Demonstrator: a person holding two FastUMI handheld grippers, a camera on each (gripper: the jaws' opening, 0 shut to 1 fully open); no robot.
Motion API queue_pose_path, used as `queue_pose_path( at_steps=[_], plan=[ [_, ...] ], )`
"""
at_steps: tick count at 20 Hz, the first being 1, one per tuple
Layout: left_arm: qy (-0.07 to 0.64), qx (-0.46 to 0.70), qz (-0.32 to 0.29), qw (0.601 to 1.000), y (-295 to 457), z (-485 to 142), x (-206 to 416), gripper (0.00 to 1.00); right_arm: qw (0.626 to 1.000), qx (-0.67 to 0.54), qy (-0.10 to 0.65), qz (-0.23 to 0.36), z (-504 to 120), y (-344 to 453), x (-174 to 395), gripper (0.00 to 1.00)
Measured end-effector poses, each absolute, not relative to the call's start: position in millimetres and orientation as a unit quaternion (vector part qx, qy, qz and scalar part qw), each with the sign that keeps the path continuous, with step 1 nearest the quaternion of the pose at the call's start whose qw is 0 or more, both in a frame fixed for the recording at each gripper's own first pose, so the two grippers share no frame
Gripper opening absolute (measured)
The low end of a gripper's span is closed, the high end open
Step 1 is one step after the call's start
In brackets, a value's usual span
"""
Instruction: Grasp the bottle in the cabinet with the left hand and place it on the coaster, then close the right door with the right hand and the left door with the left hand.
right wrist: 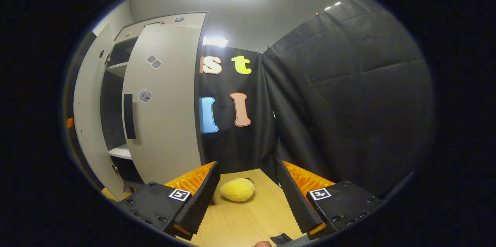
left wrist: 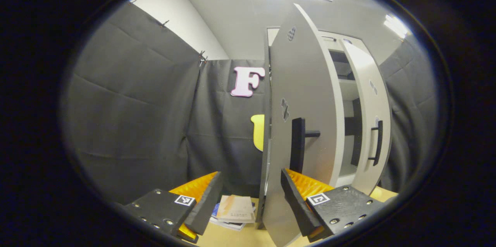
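On the wooden table (right wrist: 240,220) a yellow plush (right wrist: 237,189) lies before the released right claw (right wrist: 246,200) — left claw (left wrist: 250,200), released too, faces booklets (left wrist: 234,210).

**No readable text on anything**

- Left gripper (left wrist: 252,173): a black-and-white square code tag (left wrist: 184,200) sits on each finger block. It is a pattern only, no letters or digits.
- Right gripper (right wrist: 247,163): same kind of tag (right wrist: 320,193) on each block, nothing to read.
- Left door (left wrist: 306,103): small patterned stickers (left wrist: 285,108) near the top and above the handle, too small and skewed to read.
- Right door (right wrist: 166,103): three small stickers (right wrist: 144,95), checker-like marks, illegible.
- Papers (left wrist: 236,208), seen between the left gripper's fingers: a line of small print on the top sheet, blurred and unreadable.
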State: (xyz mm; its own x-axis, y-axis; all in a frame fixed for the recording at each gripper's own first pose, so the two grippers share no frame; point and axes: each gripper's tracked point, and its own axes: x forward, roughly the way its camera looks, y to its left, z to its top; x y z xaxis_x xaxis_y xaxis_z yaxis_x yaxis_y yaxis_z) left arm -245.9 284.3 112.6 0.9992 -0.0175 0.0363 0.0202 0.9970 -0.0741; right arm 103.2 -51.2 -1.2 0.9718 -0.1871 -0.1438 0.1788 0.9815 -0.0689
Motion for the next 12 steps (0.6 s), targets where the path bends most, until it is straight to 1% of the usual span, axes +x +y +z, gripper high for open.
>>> queue_pose_path(
  at_steps=[1, 8, 12],
  plan=[
    [-0.018, -0.036, -0.014, 0.999, 281.1, 113.7, -246.8, 0.95, 0.992, -0.029, 0.073, -0.095, 1.2, -55.9, 100.4, 0.95],
    [-0.012, -0.039, -0.058, 0.997, 223.3, 111.5, -241.2, 0.91, 0.991, -0.022, 0.062, -0.113, 10.3, -74.0, 89.2, 0.95],
    [-0.027, -0.042, -0.068, 0.996, 191.5, 118.3, -230.7, 0.89, 0.989, -0.030, 0.061, -0.131, 13.4, -90.8, 76.5, 0.95]
  ],
)
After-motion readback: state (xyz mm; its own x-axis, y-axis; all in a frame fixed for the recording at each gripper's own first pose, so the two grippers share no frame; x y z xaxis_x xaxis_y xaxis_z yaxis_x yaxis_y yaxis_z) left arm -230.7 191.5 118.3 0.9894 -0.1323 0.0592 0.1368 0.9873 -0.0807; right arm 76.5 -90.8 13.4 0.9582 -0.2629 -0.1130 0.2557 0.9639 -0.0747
